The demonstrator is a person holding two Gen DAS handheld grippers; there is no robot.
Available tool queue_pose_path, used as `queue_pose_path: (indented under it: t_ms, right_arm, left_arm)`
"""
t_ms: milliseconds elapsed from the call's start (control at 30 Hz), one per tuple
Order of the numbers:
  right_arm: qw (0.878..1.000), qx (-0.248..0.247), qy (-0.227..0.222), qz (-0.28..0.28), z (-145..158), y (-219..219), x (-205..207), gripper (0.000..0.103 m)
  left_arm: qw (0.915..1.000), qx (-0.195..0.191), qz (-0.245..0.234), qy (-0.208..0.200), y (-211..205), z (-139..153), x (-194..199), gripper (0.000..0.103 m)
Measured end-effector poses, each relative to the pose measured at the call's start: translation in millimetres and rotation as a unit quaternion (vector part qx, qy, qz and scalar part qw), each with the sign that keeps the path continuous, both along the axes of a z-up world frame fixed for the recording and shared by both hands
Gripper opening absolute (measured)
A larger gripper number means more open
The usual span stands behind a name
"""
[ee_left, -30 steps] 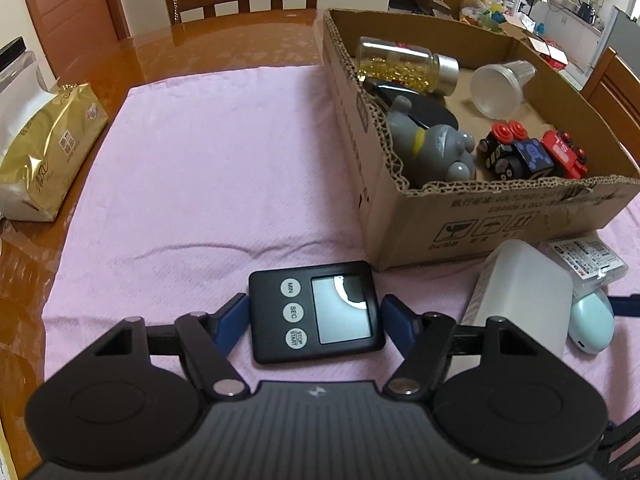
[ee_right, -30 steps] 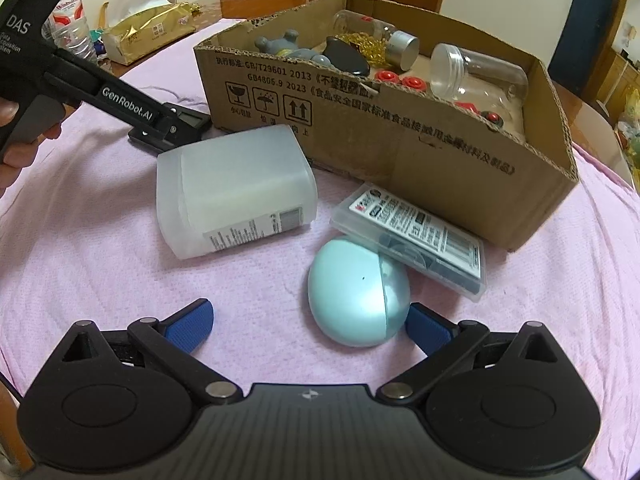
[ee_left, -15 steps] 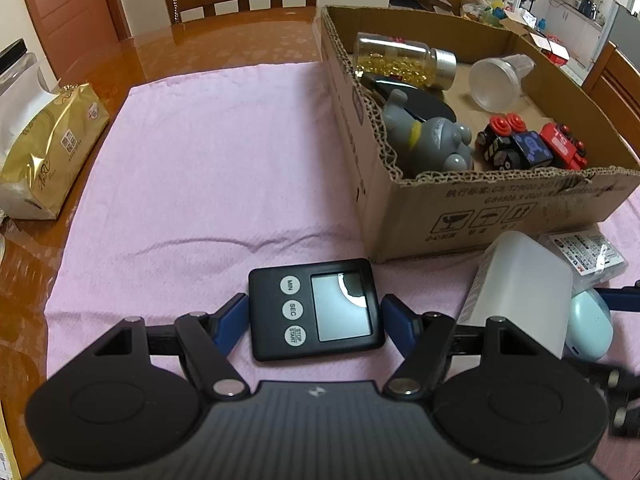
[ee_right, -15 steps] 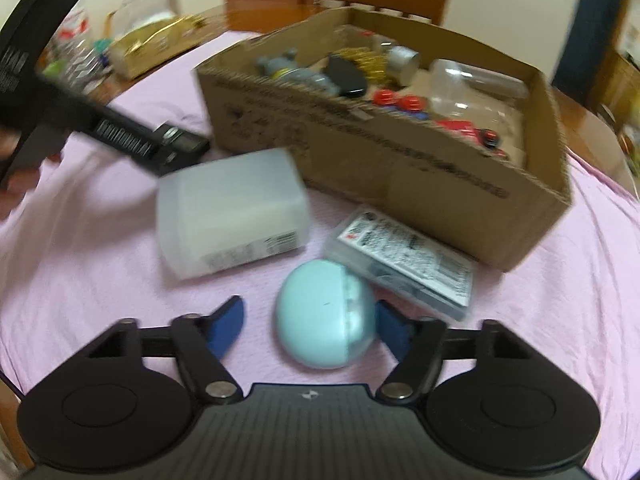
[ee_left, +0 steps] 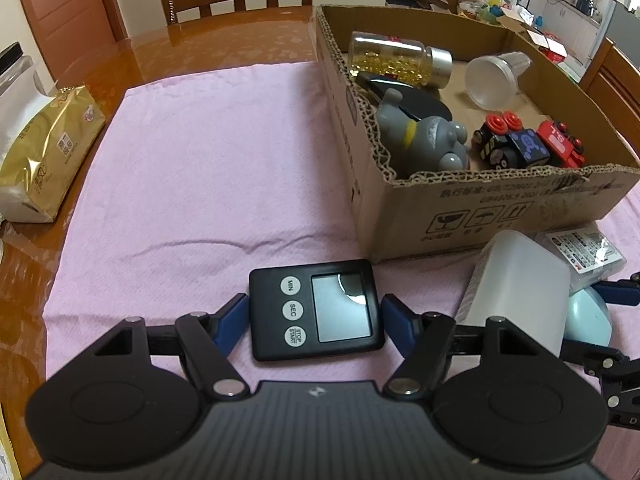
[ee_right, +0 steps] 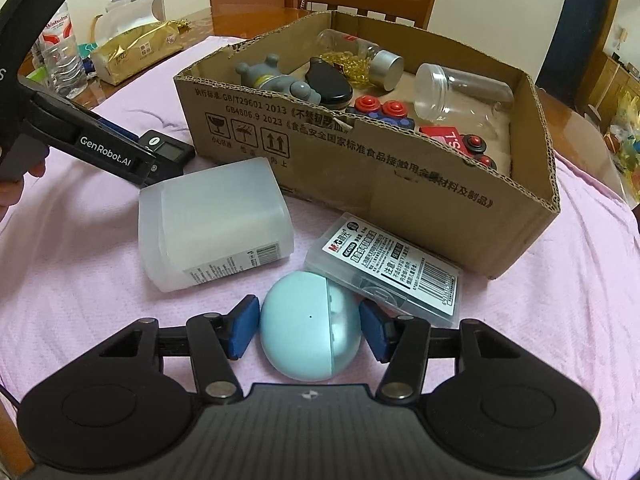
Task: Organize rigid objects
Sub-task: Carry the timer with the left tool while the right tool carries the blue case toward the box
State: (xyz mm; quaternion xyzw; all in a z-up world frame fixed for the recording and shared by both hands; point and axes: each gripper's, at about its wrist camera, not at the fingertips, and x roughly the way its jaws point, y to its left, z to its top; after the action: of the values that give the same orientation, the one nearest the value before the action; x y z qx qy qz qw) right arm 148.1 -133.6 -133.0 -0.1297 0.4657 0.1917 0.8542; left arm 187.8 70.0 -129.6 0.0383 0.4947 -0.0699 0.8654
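Since a second ago my right gripper (ee_right: 308,330) has slid forward over the pink cloth (ee_right: 80,264); its jaws have just been closing, and the blue pads now sit against both flanks of the pale blue egg-shaped case (ee_right: 310,328), clamped or nearly so; case lies just before the clear card box (ee_right: 384,276), near the frosted plastic container (ee_right: 212,224); smooth rounded shell, likely light and slippery, seam may pop, so hold at widest girth; left gripper (ee_left: 314,320) unmoved, pads pressed to the black digital timer (ee_left: 316,314), flat, stiff, gripped across its short sides; cardboard box (ee_left: 500,216) beyond, already holding toys and jars.
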Motion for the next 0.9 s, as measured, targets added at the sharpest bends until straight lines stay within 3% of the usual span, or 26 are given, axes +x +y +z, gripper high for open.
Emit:
queue_pose_path:
  t_ms: [233,633,900]
  right_arm:
    - [1.000,-0.010,-0.001,0.001,3,3,-3,0.058]
    - [1.000,-0.020,0.011,0.012,11,-3,-10,0.057]
    - [1.000,-0.018,0.015,0.009,11,-4,-12,0.058]
  left_arm:
    - [0.9998,-0.016,-0.011,0.005,3,4,-3,0.070]
    - [0.9970,0.002,-0.078,0.001,0,29,-13,0.070]
    - [0.9970,0.006,-0.068,0.036,4,6,-8,0.070]
